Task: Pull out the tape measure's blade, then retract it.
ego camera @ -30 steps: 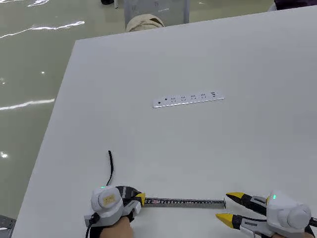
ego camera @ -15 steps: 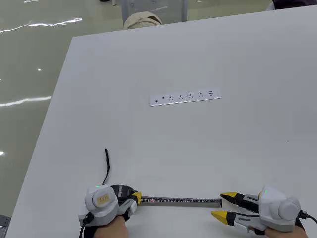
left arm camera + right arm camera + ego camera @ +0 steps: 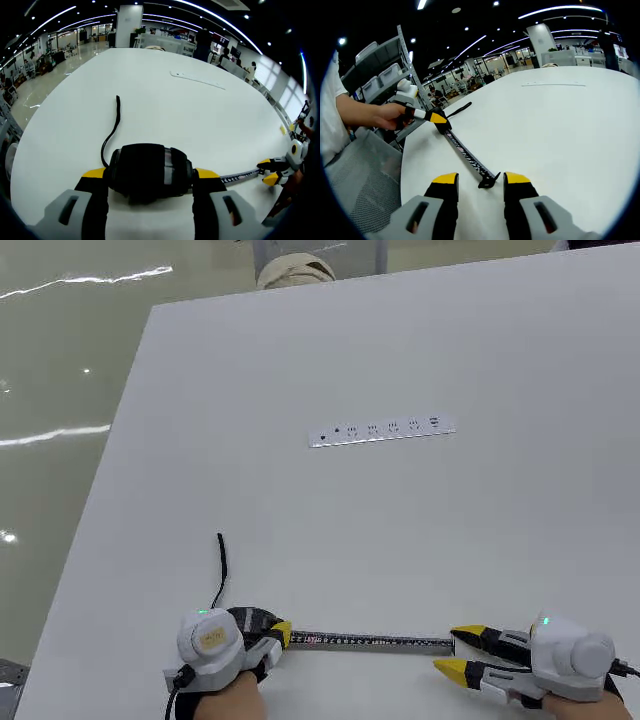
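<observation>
— Where's the tape measure (image 3: pixel 150 169)?
— At the counter's (image 3: pixel 400 520) near edge, clamped in my left gripper (image 3: pixel 270 637).
— And the blade (image 3: pixel 370 642)?
— Drawn out flat along the counter; its tip sits between my right gripper's (image 3: pixel 481 178) parted jaws, unpinched.

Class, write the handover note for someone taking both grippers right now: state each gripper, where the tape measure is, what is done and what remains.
Left gripper: shut on the tape measure case, near the table's near edge.
Right gripper: open, with the blade's end hook lying on the table between its jaws, not clamped.
Blade: drawn out flat across the table from the case towards the right gripper.
Done: the pull-out.
Left: retract the blade into the case, probably while keeping the case held.
</observation>
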The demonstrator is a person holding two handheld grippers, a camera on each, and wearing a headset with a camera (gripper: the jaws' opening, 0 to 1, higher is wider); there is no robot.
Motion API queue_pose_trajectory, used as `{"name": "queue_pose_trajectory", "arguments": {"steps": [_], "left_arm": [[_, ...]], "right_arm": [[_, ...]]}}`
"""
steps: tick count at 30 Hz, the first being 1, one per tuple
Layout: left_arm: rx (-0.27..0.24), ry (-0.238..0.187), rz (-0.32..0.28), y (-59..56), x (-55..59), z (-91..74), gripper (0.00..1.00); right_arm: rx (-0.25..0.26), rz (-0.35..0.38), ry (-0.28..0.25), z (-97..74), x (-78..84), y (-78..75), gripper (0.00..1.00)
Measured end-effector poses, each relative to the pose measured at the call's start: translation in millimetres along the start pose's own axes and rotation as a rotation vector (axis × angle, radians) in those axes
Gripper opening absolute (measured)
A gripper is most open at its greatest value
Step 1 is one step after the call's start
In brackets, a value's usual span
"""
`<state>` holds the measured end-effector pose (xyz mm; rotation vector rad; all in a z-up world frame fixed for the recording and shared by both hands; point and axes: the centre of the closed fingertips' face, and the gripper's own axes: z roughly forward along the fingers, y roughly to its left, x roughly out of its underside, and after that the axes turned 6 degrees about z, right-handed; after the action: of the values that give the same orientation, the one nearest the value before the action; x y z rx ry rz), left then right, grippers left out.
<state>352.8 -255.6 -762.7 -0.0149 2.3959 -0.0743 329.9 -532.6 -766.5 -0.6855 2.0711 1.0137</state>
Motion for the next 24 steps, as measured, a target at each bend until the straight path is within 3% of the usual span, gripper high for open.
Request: {"name": "queue_pose_trajectory", "arguments": {"steps": [9,24], "left_arm": [[0.007,-0.006,-0.005,0.1,0.3,0.6,0.66],[0.007,-0.005,-0.005,0.0,1.1,1.7,0.66]], "right_arm": [[-0.027,0.04,-0.006,0.1,1.4,2.0,0.29],[-0.071,0.09,-0.002,-0.9,3.1,-8.1,0.15]]}}
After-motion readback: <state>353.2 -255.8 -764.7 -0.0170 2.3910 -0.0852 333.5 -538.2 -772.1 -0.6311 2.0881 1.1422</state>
